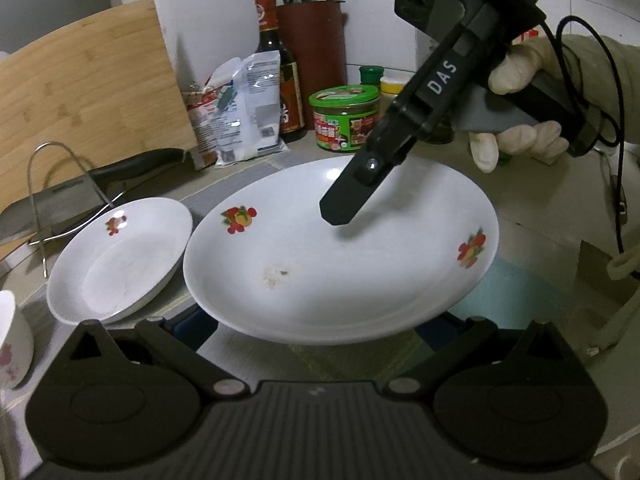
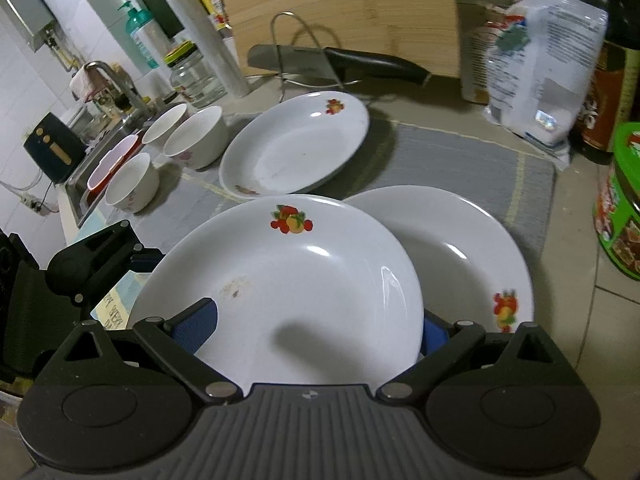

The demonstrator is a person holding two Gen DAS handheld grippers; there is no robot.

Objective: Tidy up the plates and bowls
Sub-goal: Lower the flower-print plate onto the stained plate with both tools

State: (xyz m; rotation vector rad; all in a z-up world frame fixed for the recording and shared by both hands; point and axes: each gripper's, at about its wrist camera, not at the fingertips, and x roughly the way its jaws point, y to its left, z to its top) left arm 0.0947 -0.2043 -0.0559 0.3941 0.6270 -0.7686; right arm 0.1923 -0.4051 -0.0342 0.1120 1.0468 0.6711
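Note:
A white plate with fruit prints (image 2: 304, 280) hangs tilted above the counter. My right gripper (image 2: 314, 330) is shut on its near rim, one blue pad (image 2: 196, 324) on top and the other below. In the left wrist view this plate (image 1: 340, 264) fills the middle, with the right gripper's upper finger (image 1: 344, 204) lying on it. My left gripper (image 1: 312, 332) is open, its fingers spread wide under the plate's near edge. A second plate (image 2: 472, 256) lies on the grey mat beneath. A third plate (image 2: 296, 148) sits further back, beside several bowls (image 2: 196, 136).
A cleaver (image 1: 60, 200) rests on a wire rack in front of a bamboo cutting board (image 1: 88, 80). Food packets (image 1: 240, 112), a sauce bottle (image 1: 280, 80) and a green-lidded jar (image 1: 344, 120) line the back. The sink (image 2: 80, 184) lies at the left, beyond the bowls.

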